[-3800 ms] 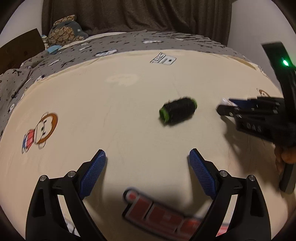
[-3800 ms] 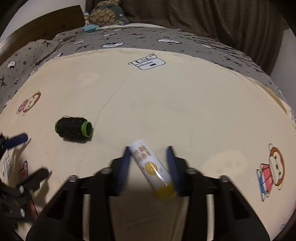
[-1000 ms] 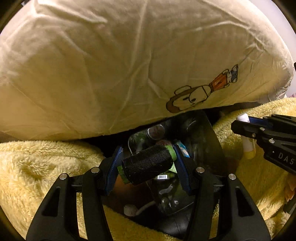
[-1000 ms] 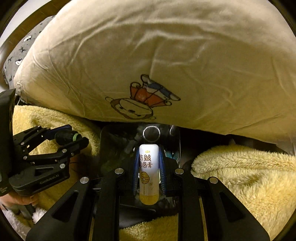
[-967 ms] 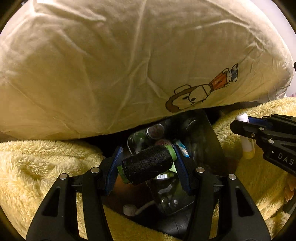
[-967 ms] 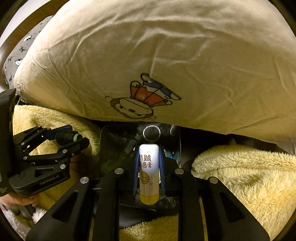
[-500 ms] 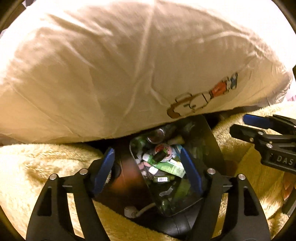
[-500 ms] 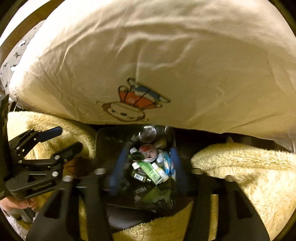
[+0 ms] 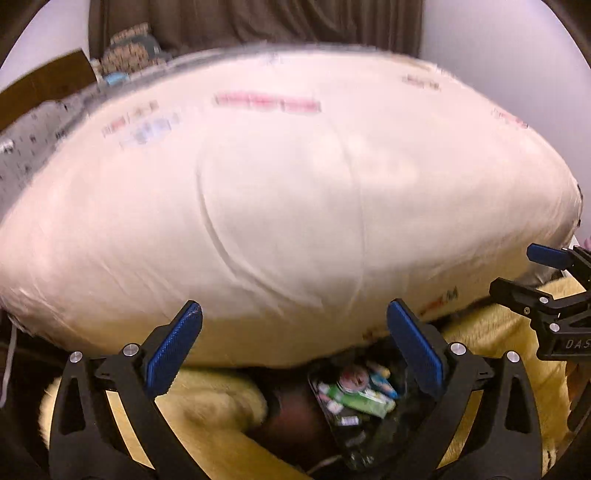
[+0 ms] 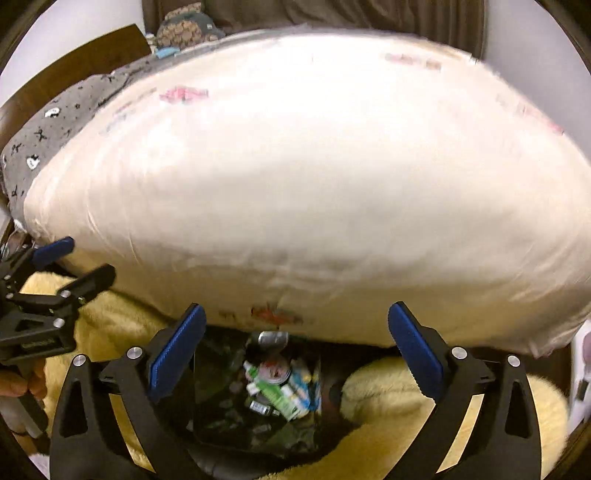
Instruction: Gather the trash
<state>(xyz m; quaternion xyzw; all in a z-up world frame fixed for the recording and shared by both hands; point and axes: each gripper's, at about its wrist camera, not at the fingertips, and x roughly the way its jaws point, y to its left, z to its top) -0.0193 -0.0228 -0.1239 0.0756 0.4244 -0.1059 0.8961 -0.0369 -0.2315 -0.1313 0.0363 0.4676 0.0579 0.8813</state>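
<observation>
A dark trash bin (image 9: pixel 373 439) stands below the bed edge, holding several bottles, tubes and a can; it also shows in the right wrist view (image 10: pixel 221 402). My left gripper (image 9: pixel 293 349) is open and empty above the bin; it also shows at the left of the right wrist view (image 10: pixel 70 264). My right gripper (image 10: pixel 293 349) is open and empty above the bin; it also shows at the right of the left wrist view (image 9: pixel 528 269). The black thread spool and the yellow tube cannot be picked out in the blurred bin.
A cream cartoon-print bed cover (image 9: pixel 288 192) bulges over the bin (image 10: pixel 295 166). Yellow fluffy blankets (image 9: pixel 207 406) lie on both sides of the bin (image 10: pixel 391 391). A grey patterned quilt (image 10: pixel 62 122) and a stuffed toy (image 10: pixel 188 26) lie at the back left.
Both grippers have opened wider and tilted up from the bin toward the bed since half a second ago. One second ago they held the spool and the tube; both are released.
</observation>
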